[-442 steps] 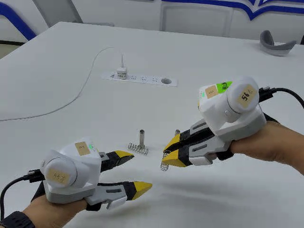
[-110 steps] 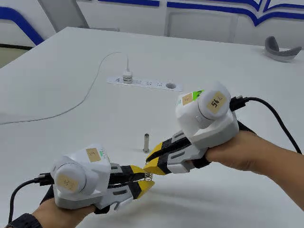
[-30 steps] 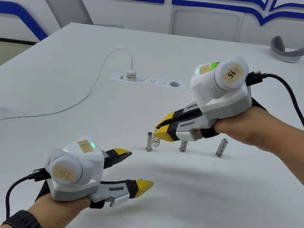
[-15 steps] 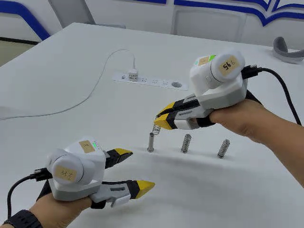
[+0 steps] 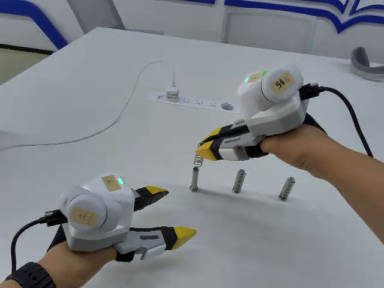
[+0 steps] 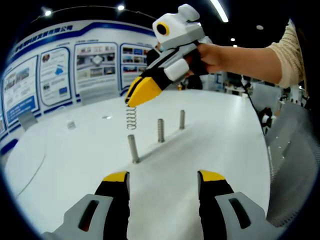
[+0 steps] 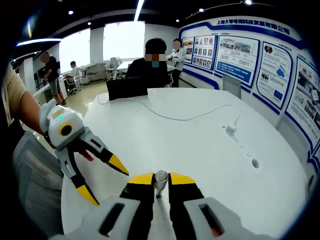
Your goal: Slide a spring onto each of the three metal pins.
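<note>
Three metal pins stand in a row on the white table. The left pin (image 5: pixel 194 179) (image 6: pixel 133 148) is bare. The middle pin (image 5: pixel 239 180) (image 6: pixel 160 130) and the right pin (image 5: pixel 287 188) (image 6: pixel 182 119) each carry a spring. My right gripper (image 5: pixel 204 150) (image 7: pixel 160 182) is shut on a third spring (image 5: pixel 198 160) (image 6: pixel 131 117) (image 7: pixel 160 180), which hangs upright just above the bare pin's top. My left gripper (image 5: pixel 171 212) (image 6: pixel 164 177) is open and holds nothing, low at the near left, with its jaws pointing toward the pins.
A white power strip (image 5: pixel 192 101) (image 7: pixel 245 147) with a plugged-in adapter lies farther back, and its cable (image 5: pixel 120 114) runs off to the left. A grey curved object (image 5: pixel 367 63) sits at the far right. People (image 7: pixel 155 65) are beyond the table's far end.
Over the frames, springs went onto the middle and right pins. In the last second my right gripper lifted the third spring from beside the left pin to above it. The left gripper stayed open.
</note>
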Motion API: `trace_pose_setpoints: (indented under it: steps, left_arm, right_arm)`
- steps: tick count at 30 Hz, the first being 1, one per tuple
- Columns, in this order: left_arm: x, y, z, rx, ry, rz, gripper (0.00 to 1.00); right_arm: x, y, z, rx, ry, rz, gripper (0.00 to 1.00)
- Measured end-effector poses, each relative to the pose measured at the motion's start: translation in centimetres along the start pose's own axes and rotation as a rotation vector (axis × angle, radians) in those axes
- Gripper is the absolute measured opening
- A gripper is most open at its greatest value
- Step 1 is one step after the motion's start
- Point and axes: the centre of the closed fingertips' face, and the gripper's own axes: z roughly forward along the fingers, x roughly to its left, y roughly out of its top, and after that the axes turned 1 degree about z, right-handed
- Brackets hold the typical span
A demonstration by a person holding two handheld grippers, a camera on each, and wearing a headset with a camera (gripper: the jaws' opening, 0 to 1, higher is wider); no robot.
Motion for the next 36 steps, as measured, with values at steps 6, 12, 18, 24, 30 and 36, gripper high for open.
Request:
trace_pose_setpoints:
  steps: [6, 12, 18, 24, 30, 36]
  left_arm:
    - [0.1, 0.0, 0.0, 0.000, 0.002, -0.003, 0.55]
    - [0.1, -0.1, -0.1, 0.002, 0.003, -0.004, 0.55]
    - [0.3, -0.2, -0.1, 0.002, 0.006, -0.005, 0.55]
    - [0.3, -0.2, -0.2, 0.003, 0.008, -0.007, 0.55]
    - [0.3, -0.3, -0.2, 0.006, 0.008, -0.009, 0.55]
    - [0.3, -0.4, -0.1, 0.008, 0.007, -0.010, 0.55]
  right_arm:
    - [0.1, -0.4, 0.5, 0.017, 0.002, -0.003, 0.12]
    - [-0.1, -0.6, 0.9, 0.022, 0.002, 0.005, 0.12]
    - [0.0, -0.9, 1.2, 0.031, 0.003, 0.011, 0.12]
    - [-0.2, -1.3, 1.5, 0.040, 0.001, 0.012, 0.12]
    - [0.0, -1.9, 2.0, 0.051, -0.002, 0.010, 0.12]
    - [0.0, -2.6, 2.4, 0.059, -0.007, 0.018, 0.12]
